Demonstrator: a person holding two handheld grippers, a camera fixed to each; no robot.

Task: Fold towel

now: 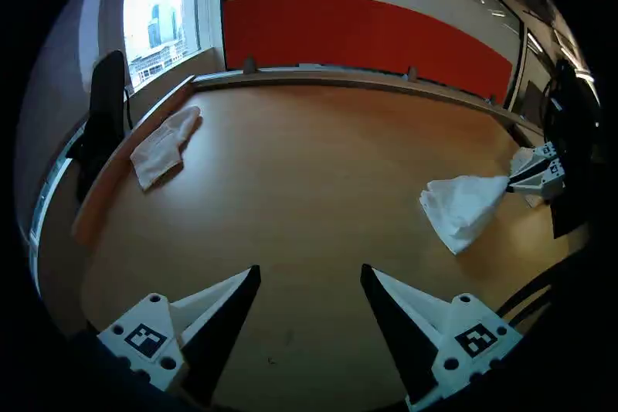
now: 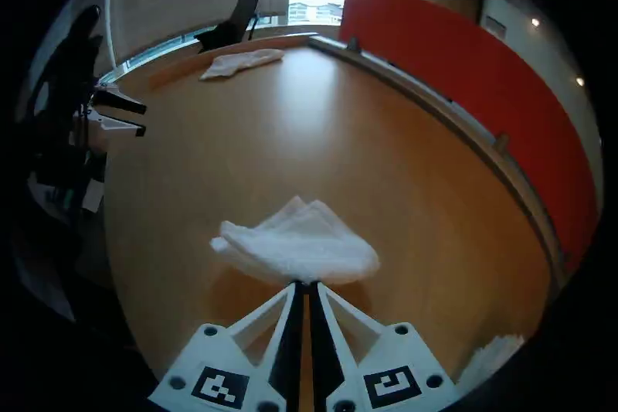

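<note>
So, progress check: I'd call this early-to-middle, not close to done. The towel (image 2: 297, 246) sits on the counter (image 1: 309, 165) as a soft, lumpy wedge. It looks doubled over on itself, but the edges aren't lined up and nothing about it reads as a neat fold. In the right gripper view it's dead ahead at 12 o'clock, touching the fingertips.

The right hand-held gripper (image 2: 307, 286) has its fingers pinched nearly together on the near edge of that towel, so it's the one holding cloth. In the left gripper view the same towel is over at 3 o'clock, with one end drawn up toward those pinched tips and the rest draped down to the wood.

The left hand-held gripper (image 1: 309, 267) is spread wide with nothing between the fingers, hovering over bare counter and well apart from the towel.

There's a second towel (image 1: 164, 145) at about 10 o'clock in the left gripper view, lying crumpled near the counter's far edge beside a dark chair (image 1: 104, 114). I can't tell if that one is finished or waiting.

My guess at what's left: spread or square up the held towel, get the free gripper onto an opposite corner, then make a clean fold. With one pinch point, the cloth will likely just sag and bunch.
</note>
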